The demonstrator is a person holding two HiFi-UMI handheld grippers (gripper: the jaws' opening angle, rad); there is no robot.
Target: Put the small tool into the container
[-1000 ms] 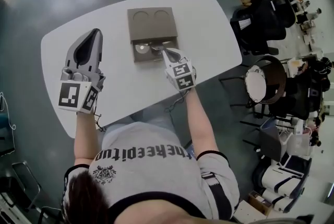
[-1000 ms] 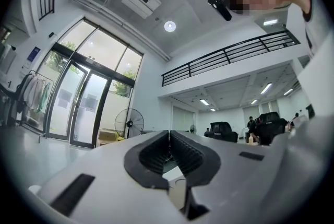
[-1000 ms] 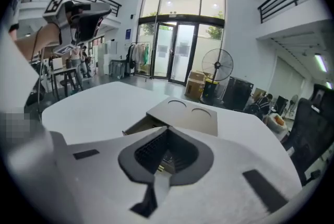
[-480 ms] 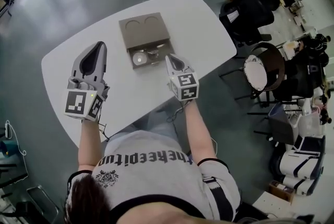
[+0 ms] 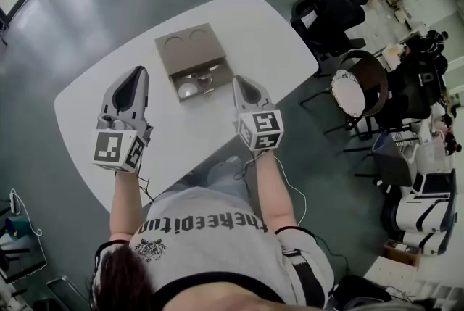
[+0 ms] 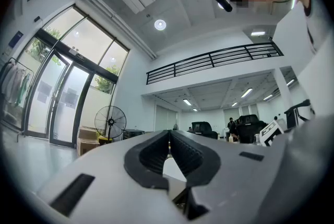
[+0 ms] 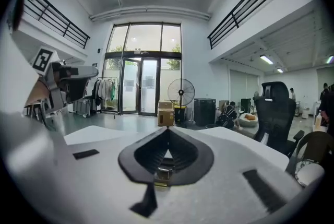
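Left tool closed, right tool closed — both level, forward

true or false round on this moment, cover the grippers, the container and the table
1. The left gripper and the right gripper are both shut and empty. True.
2. The container stands on the floor. False: it sits on the white table.
3. The right gripper reaches into the container. False: it is over the table, short of the container and nearer the person.
4. Metal pieces lie in the container's open compartment. True.
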